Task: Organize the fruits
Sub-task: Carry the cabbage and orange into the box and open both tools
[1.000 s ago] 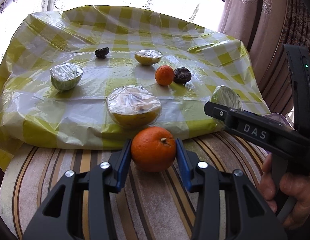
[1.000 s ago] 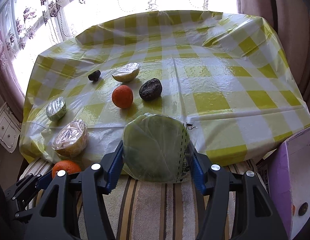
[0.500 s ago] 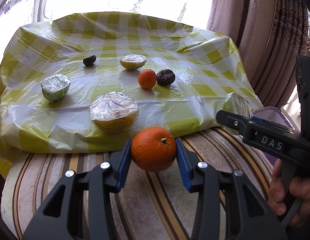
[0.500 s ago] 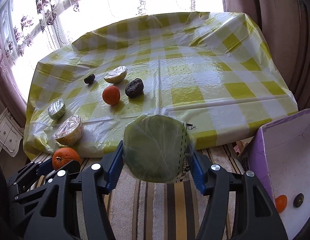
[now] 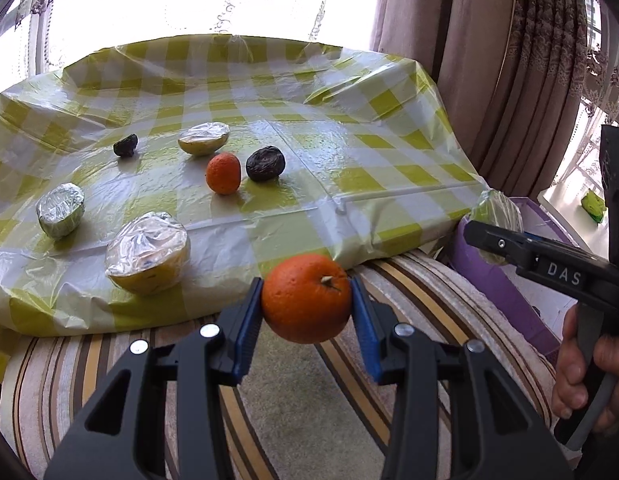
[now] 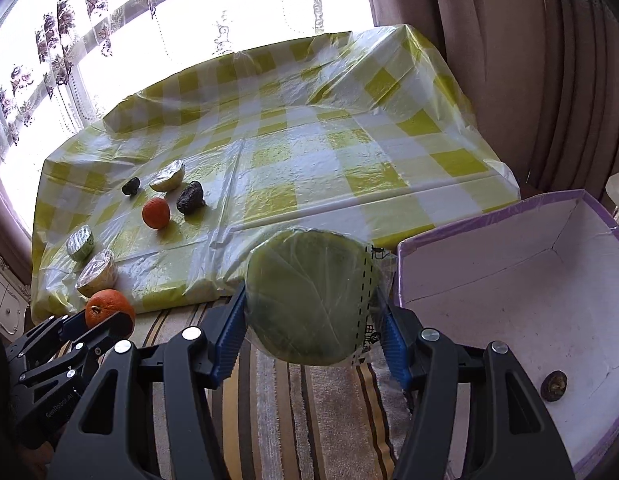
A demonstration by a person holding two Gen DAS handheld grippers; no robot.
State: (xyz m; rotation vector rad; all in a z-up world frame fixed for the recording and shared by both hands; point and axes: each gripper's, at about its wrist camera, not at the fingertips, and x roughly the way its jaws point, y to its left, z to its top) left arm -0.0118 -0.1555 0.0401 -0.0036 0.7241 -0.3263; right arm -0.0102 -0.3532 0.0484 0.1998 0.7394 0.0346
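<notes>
The wrapped green fruit half [image 6: 309, 300] is sitting between the right gripper [image 6: 311, 330]'s jaws only by its slick film, so it is risking a slide out before clearing the purple box [image 6: 489, 264]'s near wall. The left gripper [image 5: 307, 322]'s jaws are clamping narrowly on the orange [image 5: 307, 298], which could roll off the striped cushion [image 5: 309, 420] if dropped. Both grippers are pointing downward, the right nearer the box, a hand [image 5: 589, 376] gripping its handle
</notes>
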